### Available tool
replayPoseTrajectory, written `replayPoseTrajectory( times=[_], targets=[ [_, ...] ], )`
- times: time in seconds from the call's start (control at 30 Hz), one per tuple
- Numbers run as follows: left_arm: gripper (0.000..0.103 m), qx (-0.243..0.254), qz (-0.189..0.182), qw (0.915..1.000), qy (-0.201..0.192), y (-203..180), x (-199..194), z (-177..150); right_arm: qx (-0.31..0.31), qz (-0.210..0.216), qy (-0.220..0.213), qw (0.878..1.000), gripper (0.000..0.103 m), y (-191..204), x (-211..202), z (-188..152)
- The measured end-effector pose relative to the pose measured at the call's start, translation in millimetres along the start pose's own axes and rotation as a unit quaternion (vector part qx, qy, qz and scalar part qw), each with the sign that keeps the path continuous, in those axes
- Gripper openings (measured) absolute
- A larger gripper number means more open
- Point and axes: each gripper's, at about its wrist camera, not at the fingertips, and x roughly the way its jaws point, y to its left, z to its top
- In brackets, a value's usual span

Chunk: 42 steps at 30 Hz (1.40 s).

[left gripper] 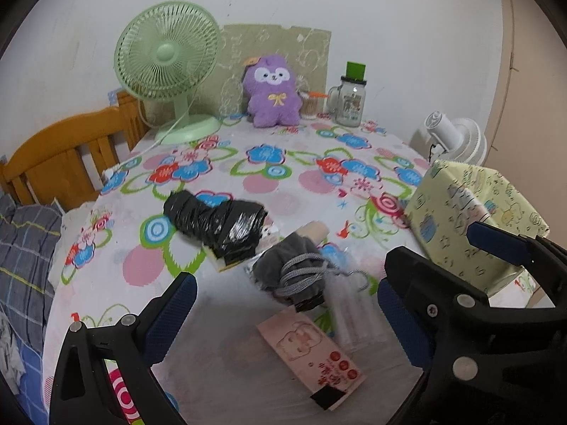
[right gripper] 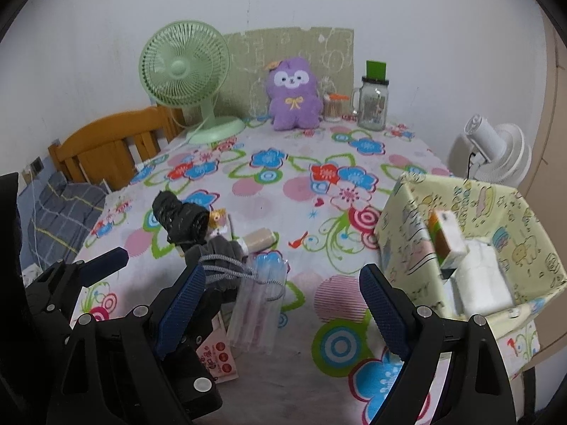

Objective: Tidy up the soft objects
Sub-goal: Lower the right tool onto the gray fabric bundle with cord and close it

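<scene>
Grey drawstring pouch (left gripper: pixel 292 271) lying mid-table, touching black wrapped bundle (left gripper: pixel 216 221), seemingly.

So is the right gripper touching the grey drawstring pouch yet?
Cannot tell. In the right wrist view the open right gripper has one finger overlapping the grey drawstring pouch, with neither a gap nor contact shown.

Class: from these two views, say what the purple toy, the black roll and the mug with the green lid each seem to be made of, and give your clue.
Purple toy: plush, fuzzy matte pile.
Black roll: probably thin plastic film, crinkled with glossy highlights.
Mug: likely clear glass, see-through and shiny.
</scene>
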Motion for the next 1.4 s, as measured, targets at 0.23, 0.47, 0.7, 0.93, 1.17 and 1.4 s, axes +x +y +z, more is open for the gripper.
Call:
replayPoseTrajectory(
  times=[0.23,0.47,0.7,0.93,1.17,1.4],
  targets=[
    [0.103,-0.011,0.003,0.9998,0.019,10.3,12.1,-9.4,-0.012,0.008,0.019,1.000,0.092,8.6,17.9,-5.1],
    [0.103,-0.006,0.002,0.9994,0.033,12.1,24.9,-15.2,-0.012,0.011,0.034,0.999,0.093,11.6,35.5,-7.0],
    [0.103,-0.015,0.000,0.9987,0.049,17.9,37.4,-19.6,-0.032,0.018,0.041,0.998,0.093,22.1,52.0,-6.8],
    [0.102,-0.021,0.006,0.9982,0.056,22.4,47.5,-18.2,-0.042,0.029,0.048,0.998,0.093,28.5,67.9,-4.2],
    [0.102,-0.023,0.001,0.9975,0.067,29.3,57.2,-17.8,-0.056,0.038,0.061,0.996,0.086,37.0,84.9,-0.7],
    [0.102,-0.027,0.006,0.9967,0.076,36.8,63.3,-18.9,-0.071,0.059,0.071,0.993,0.064,46.8,97.9,-0.4]
  ],
)
